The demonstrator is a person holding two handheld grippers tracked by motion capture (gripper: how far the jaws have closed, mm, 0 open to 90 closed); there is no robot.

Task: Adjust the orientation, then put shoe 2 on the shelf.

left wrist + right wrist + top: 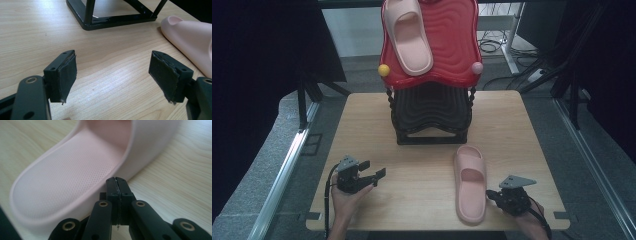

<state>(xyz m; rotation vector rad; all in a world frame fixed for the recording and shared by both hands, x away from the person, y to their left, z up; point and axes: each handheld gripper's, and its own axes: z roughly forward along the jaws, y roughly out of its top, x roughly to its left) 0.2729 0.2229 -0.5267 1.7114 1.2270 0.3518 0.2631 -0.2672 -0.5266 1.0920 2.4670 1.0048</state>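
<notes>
One pink slipper [470, 182] lies flat on the wooden table [412, 200], toe pointing away from me. Its mate [407, 35] rests on the red top shelf [452, 45] of a shoe rack. My right gripper [489, 195] sits at the table slipper's right side near the heel. It is shut, with its tips [117, 181] against the slipper's [67, 182] outer rim and nothing between the pads. My left gripper [373, 170] hovers low over the table's front left, open and empty [112, 75], aimed toward the slipper [190, 37] and the rack's base [112, 20].
The rack has a black lower shelf [432, 107] and stands at the table's middle back. A yellow ball [383, 70] and a pink ball [477, 67] cap its front corners. Dark curtains, stands and cables surround the table.
</notes>
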